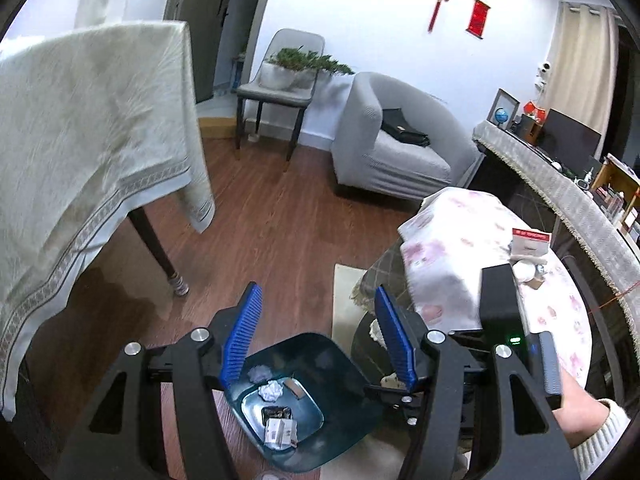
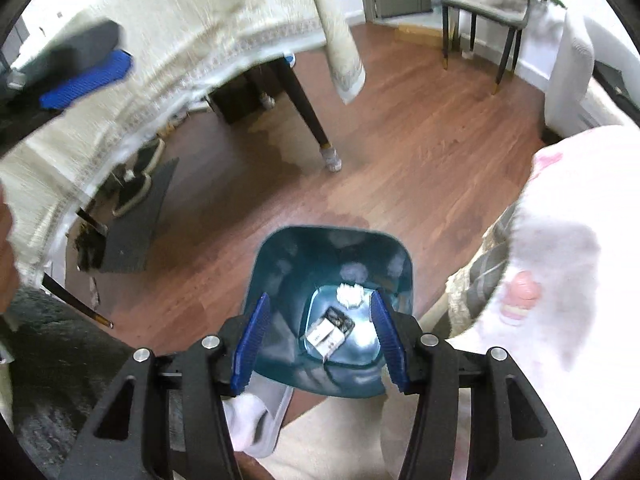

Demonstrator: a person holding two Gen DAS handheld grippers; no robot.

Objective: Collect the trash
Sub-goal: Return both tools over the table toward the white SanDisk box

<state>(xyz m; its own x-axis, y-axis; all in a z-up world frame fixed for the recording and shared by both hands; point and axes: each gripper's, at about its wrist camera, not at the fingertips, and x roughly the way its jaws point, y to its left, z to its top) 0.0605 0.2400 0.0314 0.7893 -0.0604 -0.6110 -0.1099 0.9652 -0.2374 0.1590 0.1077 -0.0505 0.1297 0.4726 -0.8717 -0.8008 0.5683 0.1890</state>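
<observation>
A teal waste bin (image 1: 340, 376) stands on the wooden floor; inside lie a crumpled white paper (image 1: 270, 390), a dark packet and small white boxes (image 1: 280, 433). My left gripper (image 1: 316, 289) hangs open above and beyond the bin's far rim, nothing between its blue pads. My right gripper (image 2: 320, 296) is open right over the bin (image 2: 280, 264), its pads empty, with the crumpled paper (image 2: 350, 295) and boxes (image 2: 325, 336) below. On the pink-flowered round table (image 1: 452, 248) sit a red-and-white box (image 1: 530, 241) and a white crumpled wad (image 1: 524, 269).
A big table with a cream cloth (image 1: 80, 152) and dark leg (image 1: 160, 256) stands left. A grey armchair (image 1: 392, 148), a chair with a plant (image 1: 280, 88) and a covered sideboard (image 1: 560, 184) line the back. A socked foot in a slipper (image 2: 252, 416) is beside the bin.
</observation>
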